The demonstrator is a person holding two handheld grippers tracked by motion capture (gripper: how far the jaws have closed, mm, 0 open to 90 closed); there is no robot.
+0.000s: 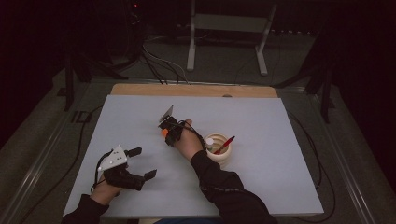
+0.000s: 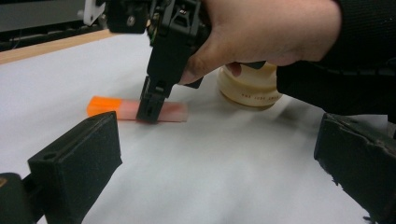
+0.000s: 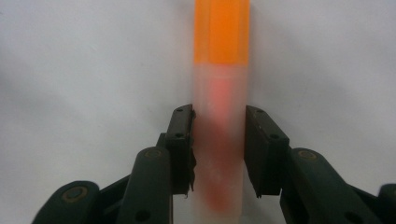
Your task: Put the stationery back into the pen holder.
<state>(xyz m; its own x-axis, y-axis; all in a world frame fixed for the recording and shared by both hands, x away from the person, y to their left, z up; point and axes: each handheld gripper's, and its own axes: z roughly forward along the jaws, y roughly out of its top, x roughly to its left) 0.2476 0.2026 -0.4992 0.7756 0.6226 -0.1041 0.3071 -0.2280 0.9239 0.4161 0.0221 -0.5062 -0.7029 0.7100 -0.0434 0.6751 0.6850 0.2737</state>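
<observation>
Orange-capped tube (image 3: 219, 116) flat between right tool's (image 3: 219, 149) pads; red pen (image 1: 225, 144) in cream cup (image 1: 223, 157).

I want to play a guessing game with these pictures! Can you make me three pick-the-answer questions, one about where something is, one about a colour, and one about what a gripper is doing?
1. Where is the cup with the red pen?
A. Beside the person's right arm
B. On the floor
C. In the left gripper

2. What colour is the cap of the tube on the table?
A. Green
B. Orange
C. Blue

3. What is the right gripper doing?
A. Holding the cup
B. Pointing up, away from the table
C. Set around the tube, one jaw on each side

Answers:
1. A, the high view shows the cup on the table next to the right forearm.
2. B, the right gripper view shows a bright orange end on the clear tube.
3. C, the right gripper view shows the tube between the two jaws, while the left gripper stands open with nothing in it.
</observation>
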